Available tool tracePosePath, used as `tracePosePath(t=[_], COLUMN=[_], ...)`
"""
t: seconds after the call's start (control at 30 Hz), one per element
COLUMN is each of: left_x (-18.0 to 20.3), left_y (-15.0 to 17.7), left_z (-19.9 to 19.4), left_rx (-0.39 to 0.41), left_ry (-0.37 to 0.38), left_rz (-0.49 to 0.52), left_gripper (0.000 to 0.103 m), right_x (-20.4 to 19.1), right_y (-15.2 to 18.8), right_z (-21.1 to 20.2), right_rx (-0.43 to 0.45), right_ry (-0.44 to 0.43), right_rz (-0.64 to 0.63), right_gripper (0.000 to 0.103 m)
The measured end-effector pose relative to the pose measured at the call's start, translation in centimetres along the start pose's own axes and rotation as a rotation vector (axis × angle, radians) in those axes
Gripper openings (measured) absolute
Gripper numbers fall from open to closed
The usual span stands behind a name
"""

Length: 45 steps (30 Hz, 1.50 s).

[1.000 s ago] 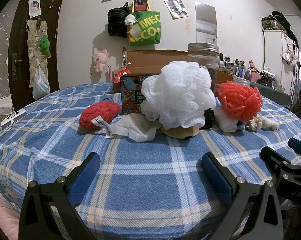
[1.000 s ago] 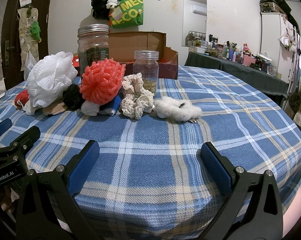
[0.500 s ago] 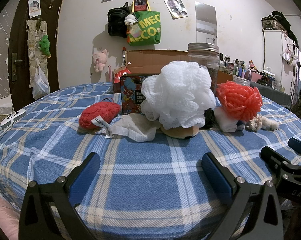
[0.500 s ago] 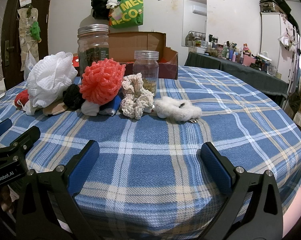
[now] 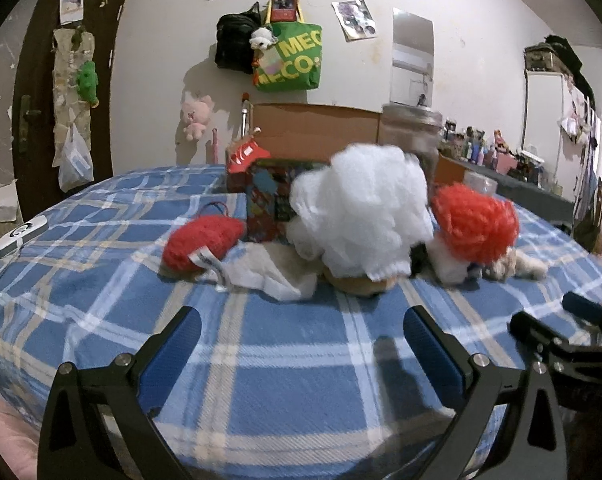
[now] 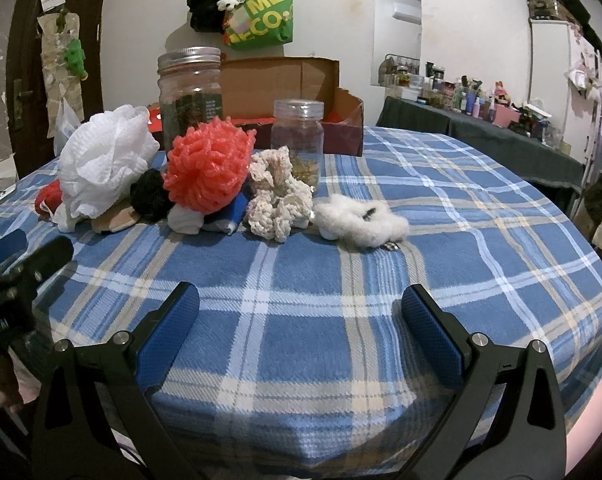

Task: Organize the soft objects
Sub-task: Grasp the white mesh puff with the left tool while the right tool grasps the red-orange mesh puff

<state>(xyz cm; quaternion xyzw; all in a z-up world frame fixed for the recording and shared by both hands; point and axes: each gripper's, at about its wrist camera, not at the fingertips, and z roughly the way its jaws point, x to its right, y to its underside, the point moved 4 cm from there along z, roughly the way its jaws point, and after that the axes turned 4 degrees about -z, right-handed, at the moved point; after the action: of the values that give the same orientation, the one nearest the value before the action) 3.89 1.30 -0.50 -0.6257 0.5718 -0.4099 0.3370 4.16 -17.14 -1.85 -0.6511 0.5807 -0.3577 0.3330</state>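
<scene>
Hovering low over the near edge of the table, the left gripper (image 5: pixel 301 340) has its jaws spread wide with nothing between them, and the right gripper (image 6: pixel 299 312) is spread and empty in the same way. That wide stance suits soft, bulky things, which need room to be taken in before they are squeezed.

Both point toward a row of soft things heaped across the middle of the blue checked tablecloth (image 6: pixel 441 280), well apart from the blue pads. In the left view, which is blurred, the knitted red pouch (image 5: pixel 203 246) lies at the left end, a white cloth (image 5: pixel 275 276) just beside it, and the white bath puff (image 5: pixel 363 216) sits on top of a tan piece whose kind I cannot tell. In the right view the coral puff (image 6: pixel 207 170) leans on a black scrunchie (image 6: pixel 151 194) and white and blue socks, with the cream crocheted scrunchie (image 6: pixel 277 198) touching its right side and the fluffy white clip (image 6: pixel 361 220) lying alone at the right end.

Behind the row stand a large jar (image 6: pixel 190 96), a small jar (image 6: pixel 298 138) and an open cardboard box (image 6: pixel 285 80), probably the place for sorting. Nothing appears sorted yet; the clip, free of the pile, looks easiest for the right side.
</scene>
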Motion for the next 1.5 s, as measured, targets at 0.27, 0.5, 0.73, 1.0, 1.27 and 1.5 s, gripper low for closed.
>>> tracePosePath(t=[0.27, 0.5, 0.73, 1.0, 1.27, 1.5], left_x=[-0.2, 0.8, 2.2, 3.0, 3.5, 3.3], left_y=[-2.6, -5.6, -7.7, -7.6, -6.5, -6.7], left_z=[-0.6, -0.7, 1.3, 4.0, 5.2, 4.3], left_rx=[0.016, 0.047, -0.002, -0.094, -0.176, -0.152], left_ry=[0.051, 0.136, 0.207, 0.241, 0.293, 0.293], left_rz=[0.005, 0.051, 0.108, 0.127, 0.122, 0.125], left_gripper=[0.103, 0.103, 0.103, 0.103, 0.065, 0.053], right_x=[0.2, 0.5, -0.1, -0.6, -1.8, -1.5], right_y=[-1.8, -5.1, -8.0, -8.6, -7.6, -7.4], right_z=[-0.9, -1.3, -0.2, 2.7, 4.6, 3.7], right_rx=[0.040, 0.089, 0.097, 0.020, -0.077, -0.049], right_ry=[-0.023, -0.091, -0.192, -0.339, -0.484, -0.486], right_rz=[0.008, 0.019, -0.027, -0.032, -0.016, -0.004], right_gripper=[0.103, 0.103, 0.103, 0.087, 0.039, 0.038])
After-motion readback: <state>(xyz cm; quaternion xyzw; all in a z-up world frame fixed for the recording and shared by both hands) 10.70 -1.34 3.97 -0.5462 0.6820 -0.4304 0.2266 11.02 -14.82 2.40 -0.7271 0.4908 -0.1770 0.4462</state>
